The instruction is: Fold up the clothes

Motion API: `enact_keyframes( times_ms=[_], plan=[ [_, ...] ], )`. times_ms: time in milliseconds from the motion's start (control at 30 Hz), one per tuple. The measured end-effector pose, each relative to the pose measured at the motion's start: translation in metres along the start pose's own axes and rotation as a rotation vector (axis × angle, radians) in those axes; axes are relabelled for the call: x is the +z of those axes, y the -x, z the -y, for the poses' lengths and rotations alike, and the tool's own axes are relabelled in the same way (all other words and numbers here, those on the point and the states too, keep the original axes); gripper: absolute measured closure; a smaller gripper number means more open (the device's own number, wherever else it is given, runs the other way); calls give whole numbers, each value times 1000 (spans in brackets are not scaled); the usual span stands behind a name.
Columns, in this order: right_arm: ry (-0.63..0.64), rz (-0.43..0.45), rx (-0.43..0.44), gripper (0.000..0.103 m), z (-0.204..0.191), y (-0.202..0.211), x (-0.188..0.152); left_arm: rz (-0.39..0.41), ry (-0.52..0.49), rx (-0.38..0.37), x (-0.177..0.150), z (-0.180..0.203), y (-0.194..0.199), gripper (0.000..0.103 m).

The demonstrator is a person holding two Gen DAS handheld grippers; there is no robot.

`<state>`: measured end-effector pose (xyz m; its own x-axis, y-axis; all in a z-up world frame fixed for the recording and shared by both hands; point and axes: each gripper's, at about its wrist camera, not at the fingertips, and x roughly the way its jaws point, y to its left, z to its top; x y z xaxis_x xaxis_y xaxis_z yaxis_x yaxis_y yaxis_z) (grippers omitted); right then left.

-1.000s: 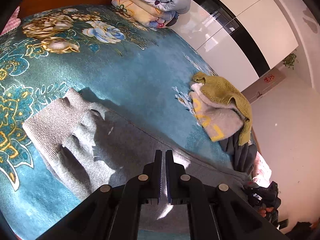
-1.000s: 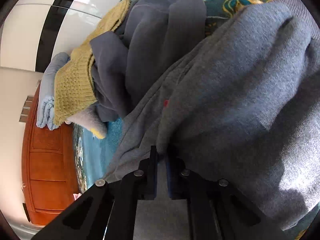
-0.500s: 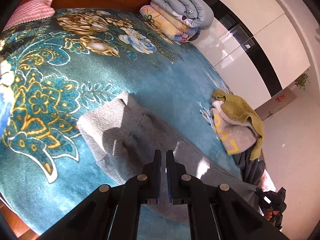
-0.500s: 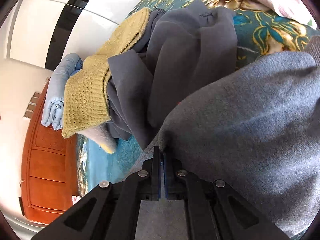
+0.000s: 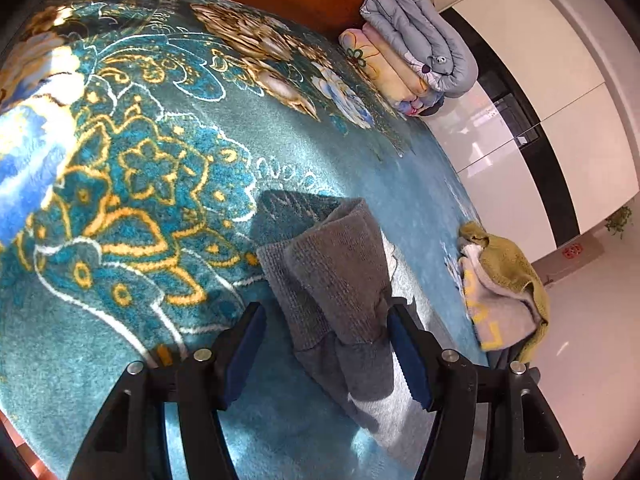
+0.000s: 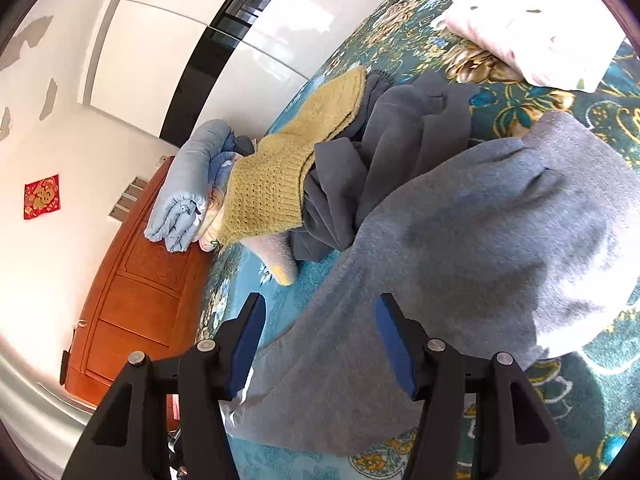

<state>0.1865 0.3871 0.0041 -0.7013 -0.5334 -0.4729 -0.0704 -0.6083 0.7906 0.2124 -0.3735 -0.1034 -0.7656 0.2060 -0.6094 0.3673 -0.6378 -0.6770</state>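
Left wrist view: left gripper (image 5: 326, 344) fingers spread wide, released, straddling the folded grey knitted garment (image 5: 340, 288) on the teal floral blanket (image 5: 140, 184). Right gripper (image 6: 318, 344) likewise wide, released, over the garment (image 6: 460, 248).

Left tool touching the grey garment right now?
Cannot tell. In the left wrist view the left tool is open, straddling the folded grey garment; its right pad sits at the fabric edge, with neither gap nor contact plain.

The grey sweater (image 5: 340, 280) lies on the teal flowered bedspread, its ribbed end folded back over itself in a thick bunch. Its wide body (image 6: 460, 248) spreads flat, touching the pile of clothes (image 6: 360, 152) of yellow knit and dark grey.
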Motion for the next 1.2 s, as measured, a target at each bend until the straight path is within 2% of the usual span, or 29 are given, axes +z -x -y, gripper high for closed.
enact_keyframes(
  times_ms=[67, 100, 167, 233, 300, 333, 400, 433, 500, 533, 600, 700, 733, 933, 1133, 1200],
  plan=[
    [-8, 19, -1, 44, 5, 13, -3, 35, 14, 22, 4, 0, -5, 48],
    [-12, 24, -5, 44, 8, 18, -5, 35, 28, 49, 5, 0, -9, 72],
    [-23, 30, -11, 44, 13, 23, -8, 27, 61, 60, 5, 1, -16, 86],
    [-41, 28, -6, 44, 18, 23, -12, 50, 41, 73, 11, 17, -8, 88],
    [-43, 10, 5, 44, 20, 25, -17, 128, 6, -21, 28, 37, 27, 89],
    [-40, 0, 10, 44, 21, 24, -20, 169, -29, -35, 39, 48, 45, 91],
    [-15, -16, 14, 44, 21, 23, -26, 192, -124, -6, 55, 64, 63, 91],
    [-1, -27, 12, 44, 21, 20, -29, 187, -156, 40, 60, 66, 61, 90],
    [-4, -52, -19, 44, 29, 9, -34, 150, -152, 128, 63, 55, 42, 90],
    [-30, -60, -41, 44, 37, 2, -36, 117, -117, 157, 62, 43, 31, 90],
    [-102, -71, -56, 44, 55, -6, -39, 54, -4, 167, 53, 20, 16, 91],
    [-177, -73, -36, 44, 71, -8, -42, 79, 1, 185, 43, 24, 22, 91],
    [-180, -69, -24, 44, 71, -4, -41, 94, -24, 178, 42, 36, 27, 91],
    [-129, -11, 32, 44, 58, 13, -37, 231, -386, 133, 2, 169, 64, 91],
    [-148, -51, 65, 44, 63, -1, -52, 128, -750, 146, -104, 273, 10, 90],
    [-170, -62, 67, 44, 67, -2, -56, 75, -812, 131, -140, 294, -8, 90]
  ],
)
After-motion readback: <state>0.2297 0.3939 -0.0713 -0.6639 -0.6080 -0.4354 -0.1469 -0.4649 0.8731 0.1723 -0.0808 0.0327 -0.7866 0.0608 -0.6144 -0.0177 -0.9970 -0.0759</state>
